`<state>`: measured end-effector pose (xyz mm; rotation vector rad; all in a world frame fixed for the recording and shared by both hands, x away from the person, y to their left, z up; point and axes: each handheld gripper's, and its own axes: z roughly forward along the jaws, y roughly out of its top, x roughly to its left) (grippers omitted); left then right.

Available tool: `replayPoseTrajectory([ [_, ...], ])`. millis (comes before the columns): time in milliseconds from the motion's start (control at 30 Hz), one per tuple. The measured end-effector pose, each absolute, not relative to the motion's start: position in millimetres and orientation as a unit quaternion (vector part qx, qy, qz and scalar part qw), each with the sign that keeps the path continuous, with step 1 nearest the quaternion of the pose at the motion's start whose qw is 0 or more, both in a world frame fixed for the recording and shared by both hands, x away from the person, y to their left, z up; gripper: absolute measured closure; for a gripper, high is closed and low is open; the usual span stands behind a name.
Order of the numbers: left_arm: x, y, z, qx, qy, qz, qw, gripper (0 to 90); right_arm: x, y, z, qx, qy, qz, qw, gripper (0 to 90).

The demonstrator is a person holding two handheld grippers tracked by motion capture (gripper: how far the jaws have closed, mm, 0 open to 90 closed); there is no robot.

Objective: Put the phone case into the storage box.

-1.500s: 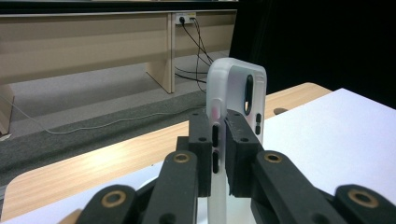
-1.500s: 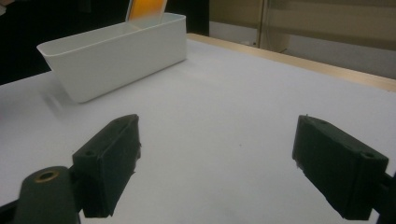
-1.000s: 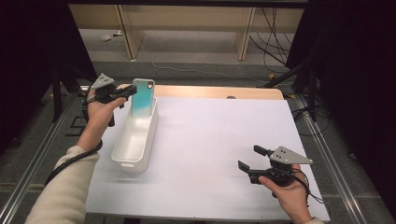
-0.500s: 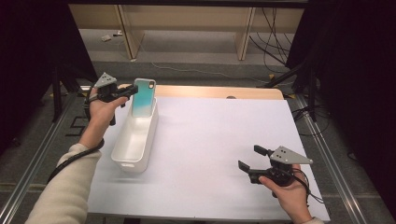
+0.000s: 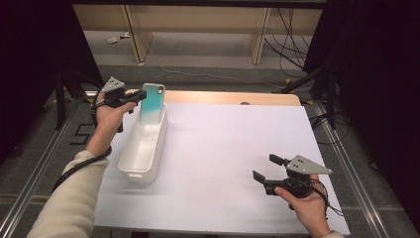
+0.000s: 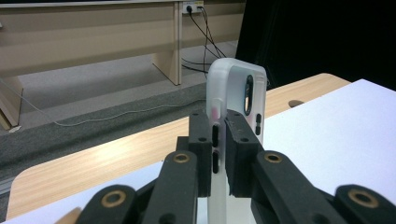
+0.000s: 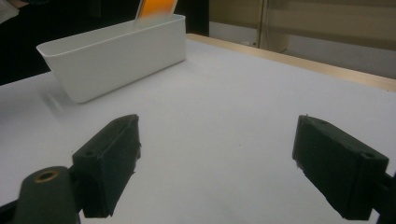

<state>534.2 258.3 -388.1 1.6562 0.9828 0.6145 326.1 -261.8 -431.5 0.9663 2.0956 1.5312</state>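
My left gripper point(image 5: 140, 97) pinches the phone point(image 5: 151, 103) upright over the tub point(image 5: 143, 148) at ten o'clock, while my right gripper point(image 5: 267, 167) hovers spread at five

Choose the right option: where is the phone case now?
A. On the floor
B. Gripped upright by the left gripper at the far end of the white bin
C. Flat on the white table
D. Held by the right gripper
B: the left gripper pinches the phone case by its edge, upright over the far end of the white bin.
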Motion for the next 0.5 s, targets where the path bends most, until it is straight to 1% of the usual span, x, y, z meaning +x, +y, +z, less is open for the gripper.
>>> replayPoseTrajectory([
  [333, 538.8, 258.9, -392.8, 0.696, 0.415, 0.257, 0.527, 82.1, 325.8, -262.5, -431.3, 0.342, 0.747, 0.540, 0.183, 16.4],
  [433, 539.4, 258.5, -392.9, 0.697, 0.411, 0.257, 0.528, 82.1, 326.6, -261.8, -432.2, 0.341, 0.746, 0.539, 0.192, 16.4],
  [500, 540.1, 258.5, -393.4, 0.697, 0.413, 0.256, 0.528, 82.1, 326.6, -261.5, -432.2, 0.341, 0.746, 0.539, 0.191, 16.3],
])
